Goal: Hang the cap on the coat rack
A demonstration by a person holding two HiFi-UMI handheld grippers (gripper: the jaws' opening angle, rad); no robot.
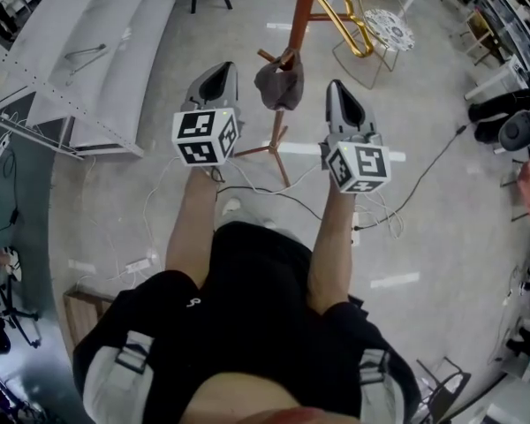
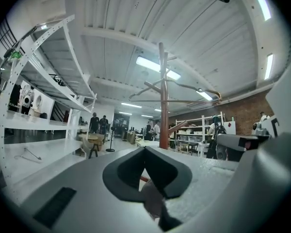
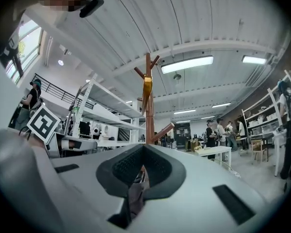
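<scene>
So both the left gripper [image 1: 217,73] and the right gripper [image 1: 339,95] are clenched tight on nothing. The cap [image 1: 279,85] sits right between them, drooping off a low peg of the coat rack [image 1: 299,25]. It lies inward from each set of jaws, to the right of the left one and the left of the right one, and neither looks clearly nearer. From the steep head view I can't be sure how well it's seated, but I'd guess it's already hung.
</scene>
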